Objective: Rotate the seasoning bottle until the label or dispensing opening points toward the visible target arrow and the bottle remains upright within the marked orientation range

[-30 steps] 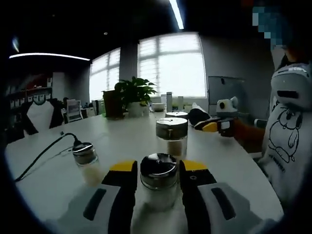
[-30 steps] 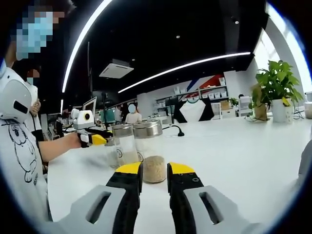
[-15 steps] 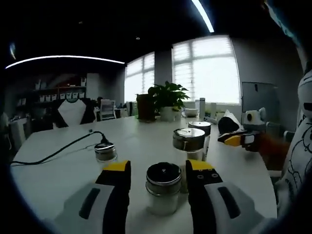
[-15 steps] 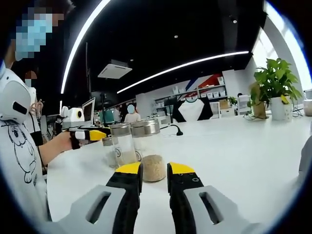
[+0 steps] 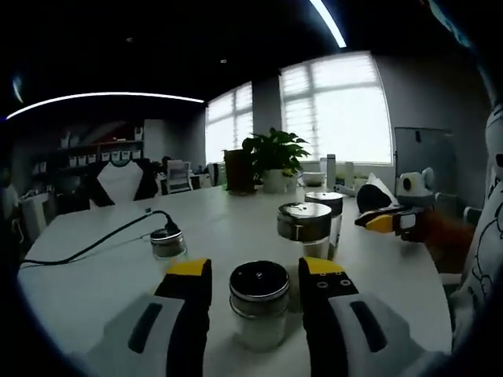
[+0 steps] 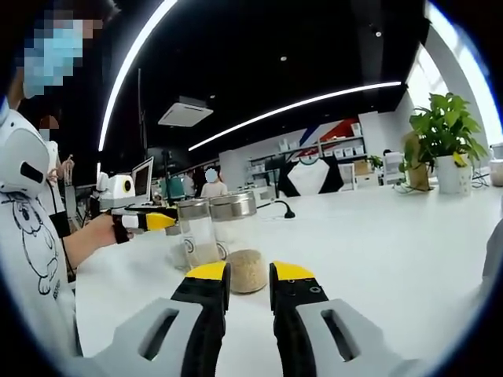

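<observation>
In the left gripper view, the left hand-held gripper (image 5: 255, 276) stood with its jaws wide apart, one on each side of a seasoning bottle (image 5: 258, 312) with a steel lid. The bottle stood upright on the white tabletop (image 5: 94, 290) between the yellow-tipped jaws, with a visible gap to each; neither jaw touched it. Beyond it stood a second jar (image 5: 304, 229) with a steel lid, and just behind that a third jar (image 5: 324, 208), both upright. A small squat jar (image 5: 168, 243) stood nearer the left edge of the tabletop, beside a black cable (image 5: 86, 247). A potted plant (image 5: 273, 159) stood near the far edge, in front of the windows.

In the same view the right hand-held gripper (image 5: 387, 221) appeared at the right, over the tabletop's right edge, well apart from the seasoning bottle.

In the right gripper view, the right hand-held gripper's jaws stood narrow, with only a slim gap between the yellow tips and nothing held. Just beyond them stood a jar with brownish contents (image 6: 241, 247), and beside it another glass jar (image 6: 198, 232). A person's hand (image 6: 100, 232) carried the left hand-held gripper at the left.
</observation>
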The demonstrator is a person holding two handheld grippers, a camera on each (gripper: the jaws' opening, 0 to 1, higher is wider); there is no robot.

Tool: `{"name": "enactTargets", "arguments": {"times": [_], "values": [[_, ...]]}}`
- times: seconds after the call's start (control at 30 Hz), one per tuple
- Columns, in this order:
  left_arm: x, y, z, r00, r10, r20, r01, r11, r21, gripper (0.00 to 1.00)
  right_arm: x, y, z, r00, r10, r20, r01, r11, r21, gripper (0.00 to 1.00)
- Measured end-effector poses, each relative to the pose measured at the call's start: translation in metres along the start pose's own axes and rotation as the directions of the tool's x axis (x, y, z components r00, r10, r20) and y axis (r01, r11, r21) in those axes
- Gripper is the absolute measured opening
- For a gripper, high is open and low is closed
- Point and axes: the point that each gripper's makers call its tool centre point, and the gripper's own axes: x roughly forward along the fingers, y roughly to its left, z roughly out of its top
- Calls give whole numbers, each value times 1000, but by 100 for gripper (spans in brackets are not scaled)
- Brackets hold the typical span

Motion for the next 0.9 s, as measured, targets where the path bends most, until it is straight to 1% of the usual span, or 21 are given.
{"name": "enactTargets", "arguments": {"times": [0.1,0.2,0.3,0.4,0.5,0.9], "values": [[3,0,-3,1000,0,-10,0,1000,7,45,2,1,2,1000,8,-3,-9,1000,-7,18],[5,-1,-8,1000,-8,-22,8,1000,-6,44,2,1,4,1000,11,-1,-11,1000,-14,18],[5,-3,-11,999,-27,-28,27,1000,-11,36,0,-1,5,1000,6,0,-6,1000,-14,18],[6,-3,-11,999,-32,-30,31,999,-13,36,0,-1,5,1000,3,0,-3,1000,-11,18],[6,-4,-11,998,-48,-31,47,998,-31,34,1,0,3,1000,4,-4,-4,1000,-11,18],[6,-5,-13,996,-76,-39,74,996,-39,34,0,0,1,1000,1,-6,-1,1000,-9,18]]}}
